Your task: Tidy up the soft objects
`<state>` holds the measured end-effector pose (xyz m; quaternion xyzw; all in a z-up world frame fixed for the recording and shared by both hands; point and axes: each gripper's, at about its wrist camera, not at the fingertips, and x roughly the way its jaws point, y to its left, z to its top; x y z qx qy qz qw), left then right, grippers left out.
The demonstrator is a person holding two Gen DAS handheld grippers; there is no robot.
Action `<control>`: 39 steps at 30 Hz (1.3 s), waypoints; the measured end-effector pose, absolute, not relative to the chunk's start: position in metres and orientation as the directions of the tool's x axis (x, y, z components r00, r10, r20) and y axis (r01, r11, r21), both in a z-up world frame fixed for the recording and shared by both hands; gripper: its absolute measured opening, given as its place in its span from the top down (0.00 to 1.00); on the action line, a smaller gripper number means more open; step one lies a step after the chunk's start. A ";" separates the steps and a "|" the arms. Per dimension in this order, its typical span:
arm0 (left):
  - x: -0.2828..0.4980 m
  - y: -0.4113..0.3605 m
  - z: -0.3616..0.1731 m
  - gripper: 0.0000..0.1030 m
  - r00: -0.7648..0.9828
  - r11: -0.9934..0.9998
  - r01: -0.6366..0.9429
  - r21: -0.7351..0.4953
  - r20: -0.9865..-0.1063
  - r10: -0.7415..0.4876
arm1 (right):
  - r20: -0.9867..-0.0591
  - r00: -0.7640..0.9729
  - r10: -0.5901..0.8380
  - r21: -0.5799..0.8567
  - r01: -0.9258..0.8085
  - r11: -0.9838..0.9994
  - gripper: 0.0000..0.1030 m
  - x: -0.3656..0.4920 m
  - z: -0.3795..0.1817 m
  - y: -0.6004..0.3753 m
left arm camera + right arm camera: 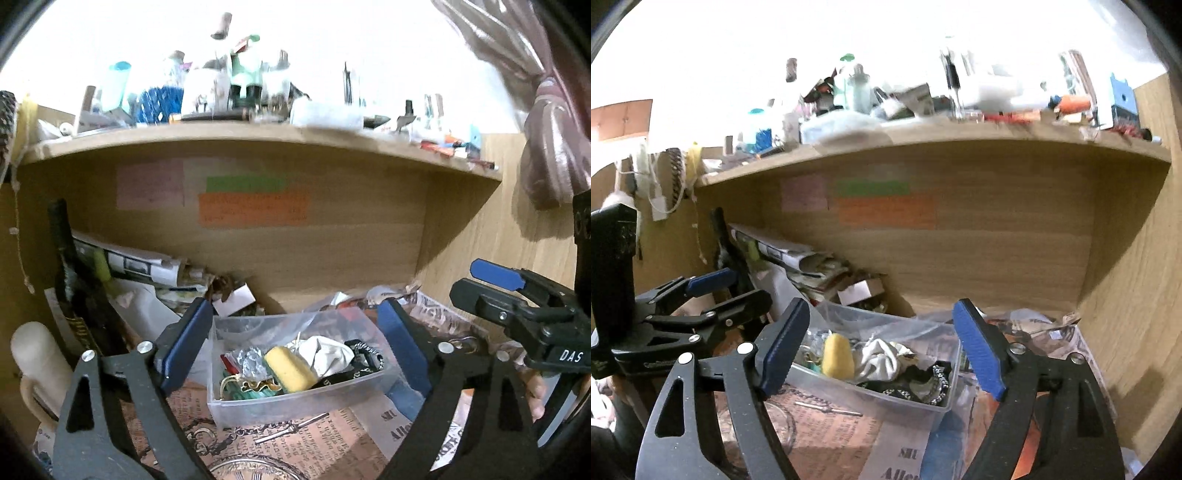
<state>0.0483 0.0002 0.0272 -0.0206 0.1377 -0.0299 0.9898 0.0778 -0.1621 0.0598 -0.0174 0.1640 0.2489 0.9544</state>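
Note:
A clear plastic box (295, 404) (934, 406) stands on newsprint paper in a wooden desk alcove. In it lie a yellow sponge (290, 369) (837, 355), a crumpled white cloth (325, 352) (881, 360), foil, and black beaded items (934, 380). My left gripper (295, 343) is open and empty, its blue pads either side of the box. My right gripper (882, 350) is open and empty, held above the box. The right gripper also shows at the right of the left wrist view (498, 284); the left gripper shows at the left of the right wrist view (713, 291).
A dark bottle (74, 280) and stacked papers (147, 266) lean at the alcove's back left. A cluttered shelf (258, 133) overhangs. A pale wooden object (37, 365) stands left. A chain and glass dish (255, 469) lie in front of the box.

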 end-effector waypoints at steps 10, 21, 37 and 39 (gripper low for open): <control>0.025 -0.005 0.035 0.00 0.970 0.998 0.054 -0.042 -0.234 -0.062 | -0.266 0.845 0.465 0.063 -0.466 0.883 0.00 0.054 0.066 -0.168; 0.021 -0.005 0.033 0.00 0.970 0.997 0.051 -0.049 -0.236 -0.061 | -0.261 0.848 0.461 0.065 -0.461 0.885 0.00 0.046 0.065 -0.169; 0.021 -0.006 0.032 0.00 0.969 0.997 0.054 -0.049 -0.239 -0.064 | -0.270 0.842 0.467 0.077 -0.464 0.882 0.00 0.045 0.063 -0.167; 0.021 -0.006 0.031 0.00 0.969 0.997 0.056 -0.049 -0.239 -0.066 | -0.270 0.842 0.468 0.077 -0.465 0.882 0.00 0.045 0.063 -0.167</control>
